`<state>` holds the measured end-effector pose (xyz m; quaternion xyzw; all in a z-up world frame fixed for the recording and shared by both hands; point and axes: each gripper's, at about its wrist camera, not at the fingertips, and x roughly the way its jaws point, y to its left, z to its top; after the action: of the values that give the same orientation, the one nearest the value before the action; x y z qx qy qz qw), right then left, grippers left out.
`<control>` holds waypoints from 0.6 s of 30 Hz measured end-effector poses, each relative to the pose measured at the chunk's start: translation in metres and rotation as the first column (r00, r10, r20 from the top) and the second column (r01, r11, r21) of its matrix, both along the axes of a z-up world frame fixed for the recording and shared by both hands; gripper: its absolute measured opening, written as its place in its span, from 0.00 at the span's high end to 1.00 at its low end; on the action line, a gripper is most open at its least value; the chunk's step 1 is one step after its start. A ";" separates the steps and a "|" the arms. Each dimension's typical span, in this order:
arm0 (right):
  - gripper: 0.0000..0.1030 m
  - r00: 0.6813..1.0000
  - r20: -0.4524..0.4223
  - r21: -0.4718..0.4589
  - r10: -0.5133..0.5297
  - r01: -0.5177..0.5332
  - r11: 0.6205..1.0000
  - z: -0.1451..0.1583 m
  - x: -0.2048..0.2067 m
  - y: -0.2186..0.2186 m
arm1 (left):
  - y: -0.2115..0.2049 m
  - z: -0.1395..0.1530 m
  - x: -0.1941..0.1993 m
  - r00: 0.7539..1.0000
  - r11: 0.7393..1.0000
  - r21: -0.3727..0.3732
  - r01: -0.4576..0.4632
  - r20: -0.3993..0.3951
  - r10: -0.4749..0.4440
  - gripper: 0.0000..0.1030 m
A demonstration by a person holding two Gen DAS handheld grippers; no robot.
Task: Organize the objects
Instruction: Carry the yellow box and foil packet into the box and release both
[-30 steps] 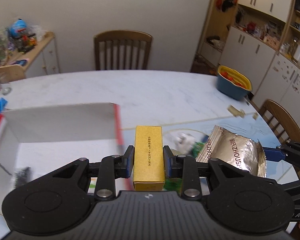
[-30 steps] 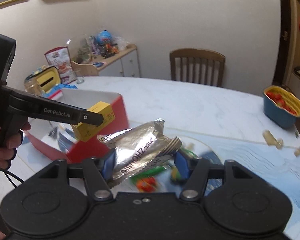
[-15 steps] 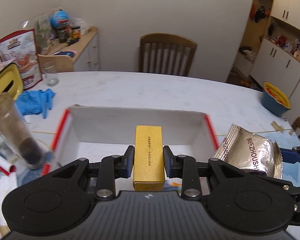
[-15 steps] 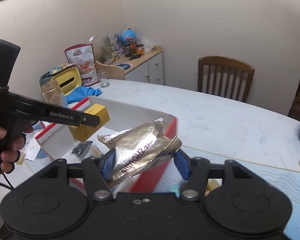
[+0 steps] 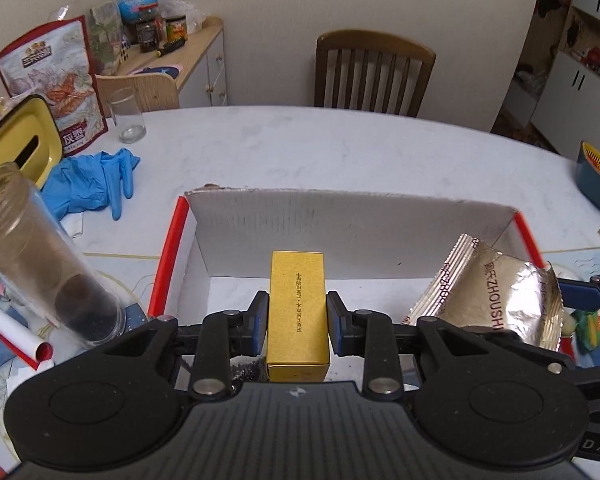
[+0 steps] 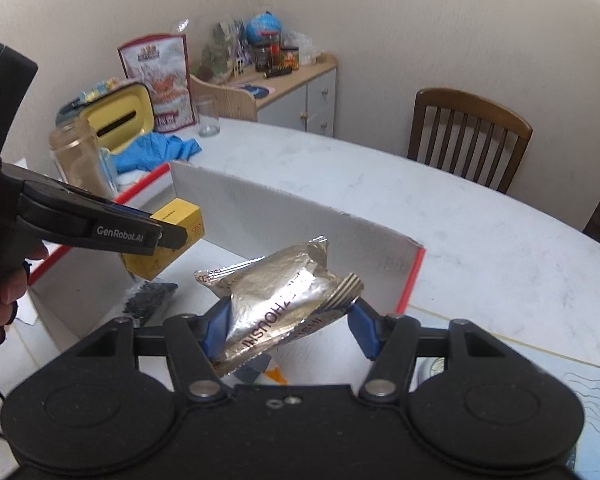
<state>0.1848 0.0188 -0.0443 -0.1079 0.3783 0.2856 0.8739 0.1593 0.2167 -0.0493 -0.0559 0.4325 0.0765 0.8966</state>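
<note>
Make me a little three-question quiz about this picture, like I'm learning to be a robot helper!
1. True or false: the left gripper is shut on the yellow box.
2. What does the right gripper hold? A) a blue glove B) a silver pouch C) a glass
3. Fill in: both held things hang over the open ____ with red edges.

Key:
1. True; its jaws press both sides of the box.
2. B, the silver pouch. The blue glove and the glass are on the table.
3. Carton.
</note>
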 end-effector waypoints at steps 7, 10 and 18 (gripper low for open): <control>0.42 0.997 -0.078 -0.047 -0.024 0.020 0.999 -0.019 0.017 0.023 | 0.005 -0.020 0.023 0.997 1.000 0.019 0.018 -0.069 -0.016 0.71; 0.42 0.995 -0.094 -0.066 -0.022 0.016 0.998 -0.023 0.021 0.031 | 0.003 -0.028 0.031 0.994 0.999 0.031 0.040 -0.105 -0.037 0.71; 0.42 0.992 -0.123 -0.115 -0.028 0.014 0.993 -0.030 0.025 0.048 | 0.000 -0.041 0.048 0.982 0.998 0.026 0.063 -0.181 -0.057 0.71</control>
<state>0.2097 0.0668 -0.0747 -0.1357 0.4489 0.2604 0.8440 0.2073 0.2167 -0.0900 -0.0212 0.5121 0.0610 0.8565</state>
